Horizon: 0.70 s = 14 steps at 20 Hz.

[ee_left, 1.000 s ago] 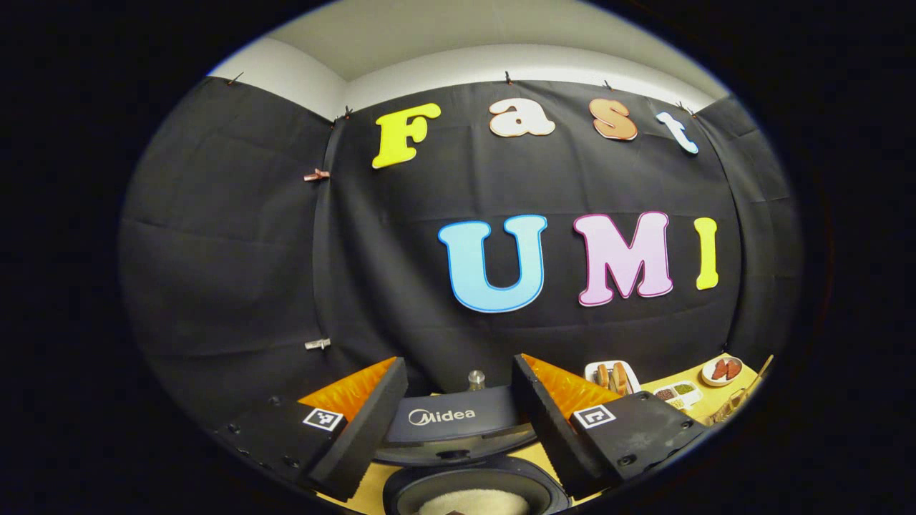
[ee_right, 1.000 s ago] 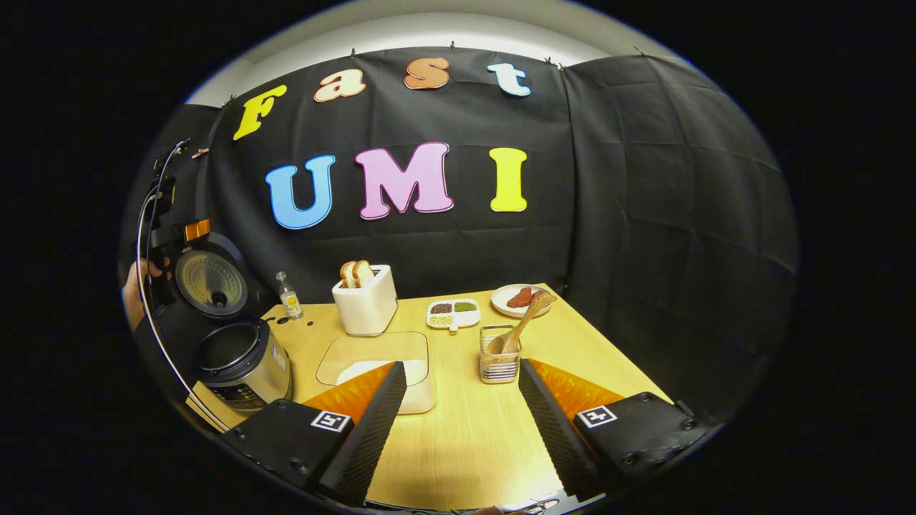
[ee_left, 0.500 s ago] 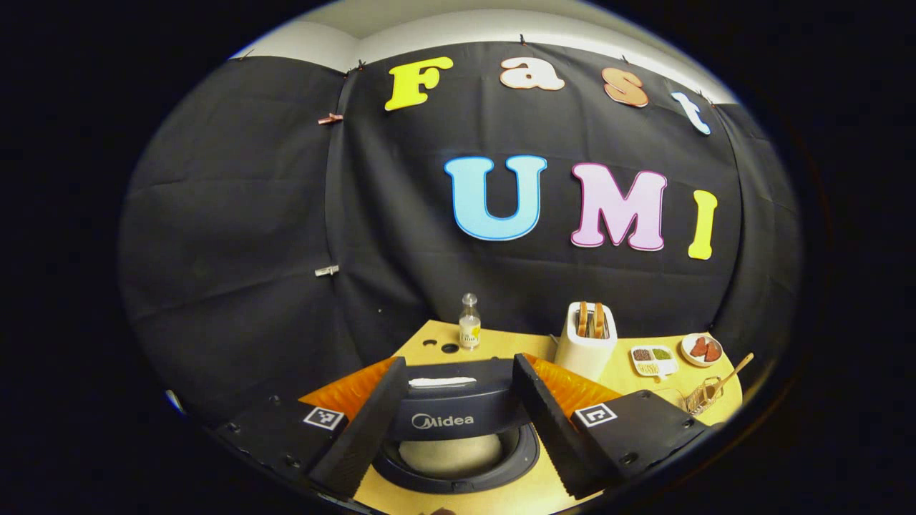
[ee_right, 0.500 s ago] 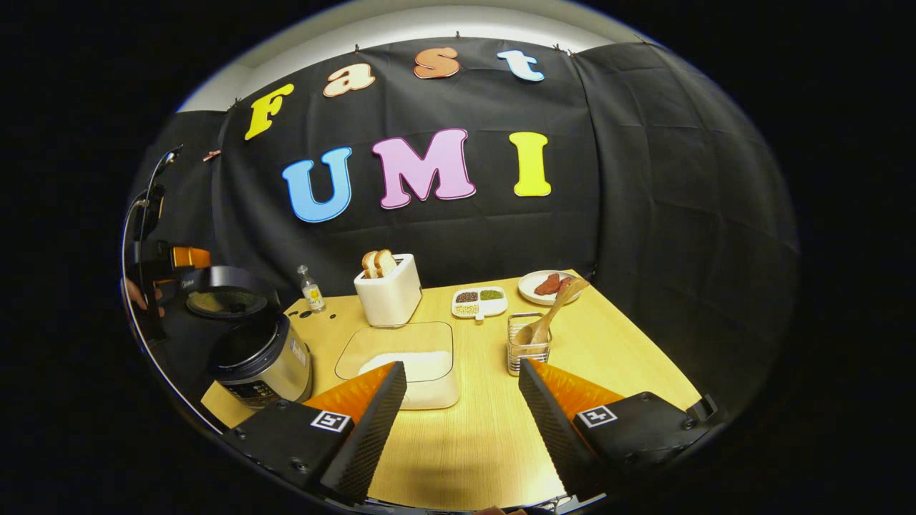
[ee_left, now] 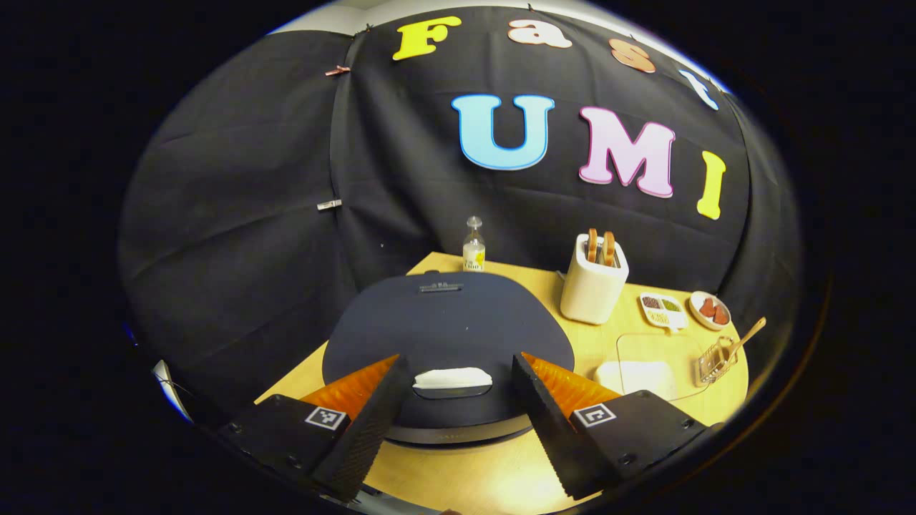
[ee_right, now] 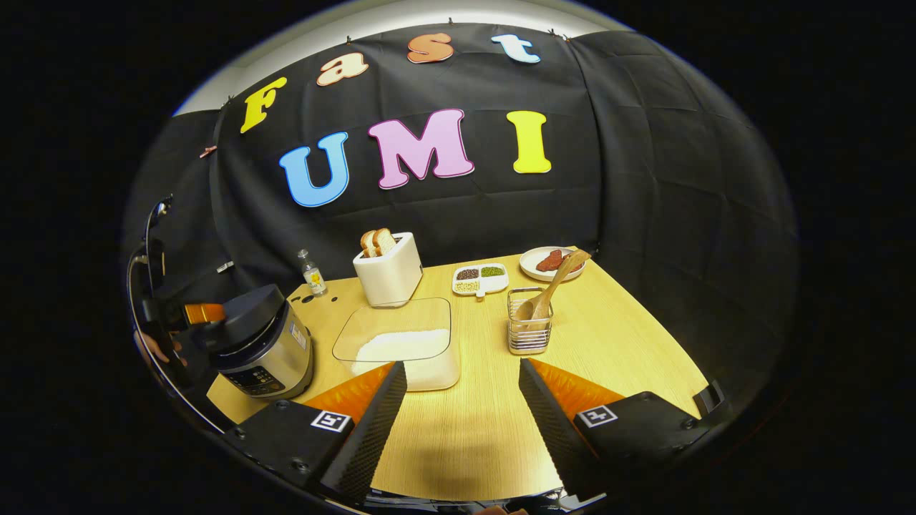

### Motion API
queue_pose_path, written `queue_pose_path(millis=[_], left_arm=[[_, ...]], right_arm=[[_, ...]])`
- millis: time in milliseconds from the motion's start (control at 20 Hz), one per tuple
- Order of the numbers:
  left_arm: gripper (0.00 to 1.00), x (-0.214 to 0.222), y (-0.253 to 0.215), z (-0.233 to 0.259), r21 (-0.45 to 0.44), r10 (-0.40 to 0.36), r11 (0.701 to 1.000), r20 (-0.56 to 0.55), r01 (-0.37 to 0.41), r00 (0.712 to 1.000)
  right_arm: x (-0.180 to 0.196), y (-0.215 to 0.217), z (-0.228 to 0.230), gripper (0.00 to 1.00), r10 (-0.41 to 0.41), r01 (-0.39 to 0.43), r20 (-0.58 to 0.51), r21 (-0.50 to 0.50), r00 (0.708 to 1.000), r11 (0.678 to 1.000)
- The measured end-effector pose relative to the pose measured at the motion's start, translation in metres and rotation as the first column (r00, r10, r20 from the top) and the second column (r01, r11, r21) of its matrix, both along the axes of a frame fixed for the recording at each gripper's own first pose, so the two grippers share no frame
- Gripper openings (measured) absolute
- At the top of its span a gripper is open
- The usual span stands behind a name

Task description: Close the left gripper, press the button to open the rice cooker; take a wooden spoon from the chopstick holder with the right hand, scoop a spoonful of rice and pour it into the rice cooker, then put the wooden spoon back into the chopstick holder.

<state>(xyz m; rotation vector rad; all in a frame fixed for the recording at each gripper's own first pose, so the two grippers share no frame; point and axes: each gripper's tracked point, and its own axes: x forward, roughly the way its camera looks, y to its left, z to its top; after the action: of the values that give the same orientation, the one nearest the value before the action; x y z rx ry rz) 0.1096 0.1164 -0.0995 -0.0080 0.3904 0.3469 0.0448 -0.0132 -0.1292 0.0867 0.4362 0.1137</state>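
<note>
The rice cooker (ee_left: 444, 315) stands with its dark lid down; a pale button (ee_left: 452, 377) sits at the lid's front edge. My left gripper (ee_left: 458, 359) is open just above the lid, one finger on each side of the button. In the right gripper view the cooker (ee_right: 261, 343) is at the table's left, with the left gripper (ee_right: 195, 315) over its top. The wooden spoon (ee_right: 551, 286) leans in the wire chopstick holder (ee_right: 529, 332). A clear box of rice (ee_right: 401, 347) lies between them. My right gripper (ee_right: 461, 363) hangs open over the table's near side, holding nothing.
A white toaster (ee_right: 386, 275) with bread, a small bottle (ee_right: 311, 273), a divided dish of grains (ee_right: 479, 279) and a plate of meat (ee_right: 551, 263) line the far side of the wooden table (ee_right: 615, 343). Black cloth walls close in behind and to the right.
The cooker's lid was up a second ago, half down half a second ago, and is down now. The left gripper came down with it. The right gripper drifted slightly.
</note>
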Motion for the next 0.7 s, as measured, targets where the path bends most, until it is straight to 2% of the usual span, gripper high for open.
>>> queue_pose_path(millis=[50, 150, 500, 700], left_arm=[[1.0, -0.003, -0.001, -0.007, -0.002, 0.002, 1.0, -0.017, -0.002, 1.0], [1.0, 0.0, -0.001, -0.002, 0.029, -0.01, 1.0, 0.017, 0.01, 1.0], [1.0, 0.004, 0.0, -0.015, 0.006, -0.029, 1.0, 0.022, 0.028, 0.999], [1.0, 0.008, -0.003, -0.006, 0.039, -0.084, 0.996, 0.038, 0.083, 0.996]], right_arm=[[0.001, 0.0, -0.001, 0.98, 0.001, -0.001, -0.002, -0.004, 1.0, 1.0], [0.002, 0.001, -0.003, 0.98, 0.004, -0.004, -0.005, -0.013, 1.0, 1.0], [-0.002, 0.013, -0.009, 0.99, 0.026, -0.026, -0.02, -0.025, 0.999, 0.999], [0.002, 0.015, -0.001, 0.99, 0.022, -0.022, 0.01, -0.031, 1.0, 0.999]])
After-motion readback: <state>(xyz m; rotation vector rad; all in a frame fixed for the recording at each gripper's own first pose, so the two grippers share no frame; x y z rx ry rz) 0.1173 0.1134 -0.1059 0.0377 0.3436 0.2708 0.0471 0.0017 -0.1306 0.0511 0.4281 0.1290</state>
